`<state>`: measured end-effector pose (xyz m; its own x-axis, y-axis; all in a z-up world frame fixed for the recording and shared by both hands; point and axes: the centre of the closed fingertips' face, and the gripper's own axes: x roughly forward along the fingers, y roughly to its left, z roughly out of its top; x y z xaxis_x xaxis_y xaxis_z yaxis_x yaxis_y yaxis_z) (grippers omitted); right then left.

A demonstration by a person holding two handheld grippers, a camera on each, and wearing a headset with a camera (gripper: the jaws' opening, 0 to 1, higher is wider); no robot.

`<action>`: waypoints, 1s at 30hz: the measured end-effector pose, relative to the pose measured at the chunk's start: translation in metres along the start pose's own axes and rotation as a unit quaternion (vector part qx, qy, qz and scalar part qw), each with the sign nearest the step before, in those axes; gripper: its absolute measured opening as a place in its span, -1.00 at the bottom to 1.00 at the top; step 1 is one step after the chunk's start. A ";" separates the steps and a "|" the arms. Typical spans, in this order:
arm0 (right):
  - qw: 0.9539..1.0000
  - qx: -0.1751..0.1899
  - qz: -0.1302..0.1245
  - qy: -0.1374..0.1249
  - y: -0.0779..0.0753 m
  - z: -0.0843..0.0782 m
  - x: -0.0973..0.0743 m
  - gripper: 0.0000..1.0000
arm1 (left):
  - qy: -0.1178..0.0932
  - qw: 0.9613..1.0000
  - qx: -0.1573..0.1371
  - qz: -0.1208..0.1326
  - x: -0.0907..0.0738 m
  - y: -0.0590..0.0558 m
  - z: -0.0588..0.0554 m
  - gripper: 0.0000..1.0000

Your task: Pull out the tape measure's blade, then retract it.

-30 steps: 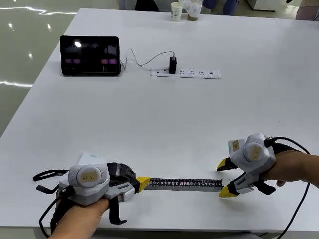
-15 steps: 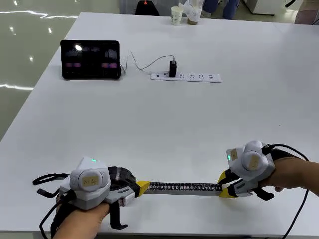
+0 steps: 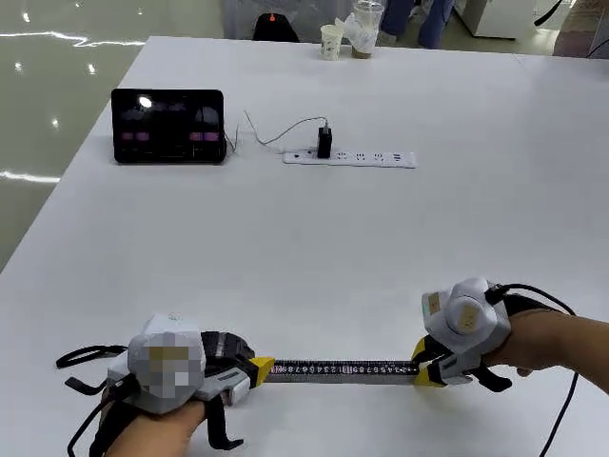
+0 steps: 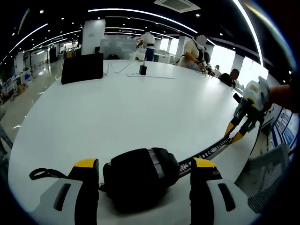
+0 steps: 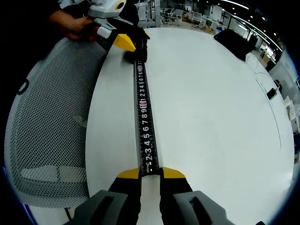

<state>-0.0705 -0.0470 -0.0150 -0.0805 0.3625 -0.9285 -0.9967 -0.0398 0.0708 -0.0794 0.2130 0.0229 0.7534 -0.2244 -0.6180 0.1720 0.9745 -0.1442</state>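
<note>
The black tape measure case lies near the table's front edge, and my left gripper is shut on it; in the left gripper view the case sits between the yellow-tipped jaws of that gripper. Its black numbered blade runs flat along the table to the right. My right gripper is shut on the blade's end. In the right gripper view the blade leads from the right gripper to the case held by the left gripper. The right gripper also shows in the left gripper view.
A dark tablet stands at the back left. A white power strip with a black charger and cable lies mid-table. Paper cups sit at the far edge. A grey mesh chair is beside the table's front edge.
My right gripper, open around the blade's end a second ago, has shut on it. The left gripper stays shut on the case, and the blade looks about as long as before.
</note>
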 end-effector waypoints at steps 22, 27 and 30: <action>0.999 0.040 -0.007 0.006 0.000 0.000 0.001 -0.78 | 0.022 0.999 -0.047 0.012 -0.001 0.003 -0.006 0.25; 0.999 0.043 -0.002 0.010 -0.001 0.001 0.001 -0.78 | 0.018 0.999 -0.034 0.012 -0.001 0.004 -0.006 0.22; 0.999 0.048 0.002 0.009 -0.001 0.001 0.001 -0.78 | 0.019 0.999 -0.033 0.012 0.000 0.005 -0.006 0.21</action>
<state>-0.0694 -0.0454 -0.0155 -0.0851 0.3457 -0.9345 -0.9929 0.0494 0.1086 -0.0824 0.2179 0.0178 0.7317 -0.2019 -0.6511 0.1102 0.9776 -0.1792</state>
